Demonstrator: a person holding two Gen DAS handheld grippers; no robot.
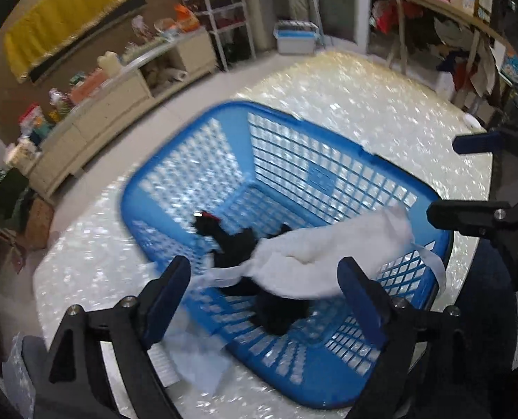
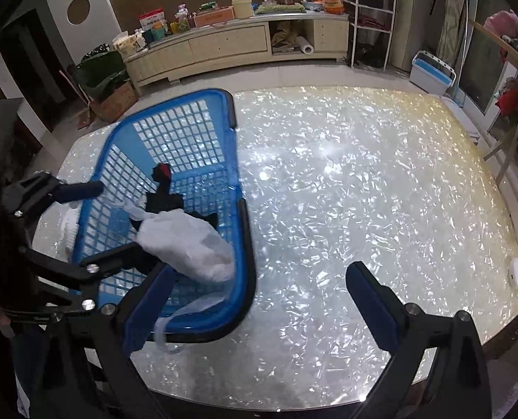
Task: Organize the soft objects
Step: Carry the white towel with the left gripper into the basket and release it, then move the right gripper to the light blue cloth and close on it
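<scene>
A blue lattice laundry basket point(image 1: 328, 391) stands on the pearly table. A black soft item point(image 1: 234, 244) with a red tag lies inside it. A white cloth point(image 1: 315, 248) is draped on top, its strap trailing over the near rim. My left gripper point(image 1: 266, 279) hangs open above the basket's near side, and its pads touch nothing. From the right wrist view, the basket point(image 2: 175, 99) sits at the left holding the white cloth point(image 2: 189, 244) and the black item point(image 2: 164, 202). My right gripper point(image 2: 259, 300) is open and empty over the table beside the basket's near corner.
A second white cloth point(image 1: 189, 356) lies on the table point(image 2: 363, 192) just outside the basket. A small white round object point(image 2: 515, 272) sits at the table's right edge. Beyond are a long low cabinet point(image 2: 224, 45), a wire shelf point(image 2: 374, 17) and a blue-lidded box point(image 2: 431, 73).
</scene>
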